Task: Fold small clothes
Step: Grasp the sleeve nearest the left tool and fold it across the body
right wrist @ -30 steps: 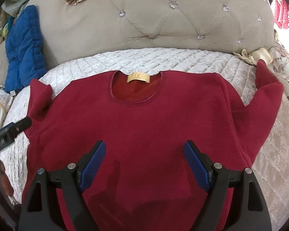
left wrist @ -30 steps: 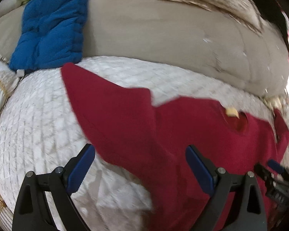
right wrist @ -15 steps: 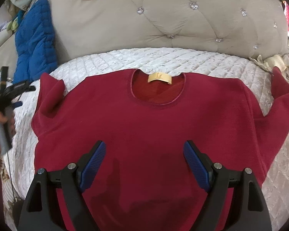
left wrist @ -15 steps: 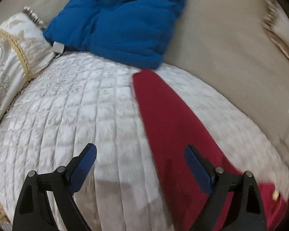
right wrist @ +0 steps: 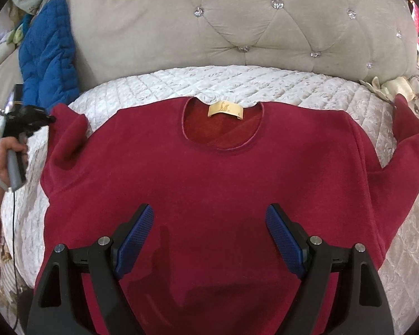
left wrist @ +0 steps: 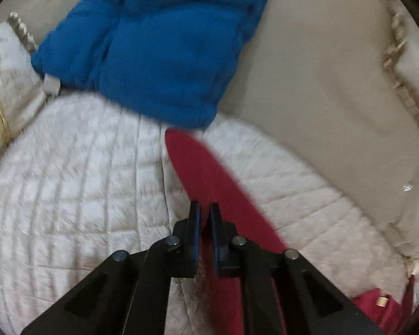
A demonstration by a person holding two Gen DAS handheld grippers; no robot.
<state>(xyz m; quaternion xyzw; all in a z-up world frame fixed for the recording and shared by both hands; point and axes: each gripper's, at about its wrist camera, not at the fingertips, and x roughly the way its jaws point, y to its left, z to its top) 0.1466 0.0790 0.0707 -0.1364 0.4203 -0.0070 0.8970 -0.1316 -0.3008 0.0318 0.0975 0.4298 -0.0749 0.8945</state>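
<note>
gripping red sweater sleeve [left wrist: 209, 173], left gripper [left wrist: 204, 209]

Soft indoor light; left view motion-blurred, edges warped.

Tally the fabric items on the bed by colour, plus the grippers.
Red: 1, the sweater
Blue: 1, the quilted pad
Black hand-held grippers: 2, left hand-held gripper shut on the sweater's sleeve, right hand-held gripper open
Total: 4
</note>
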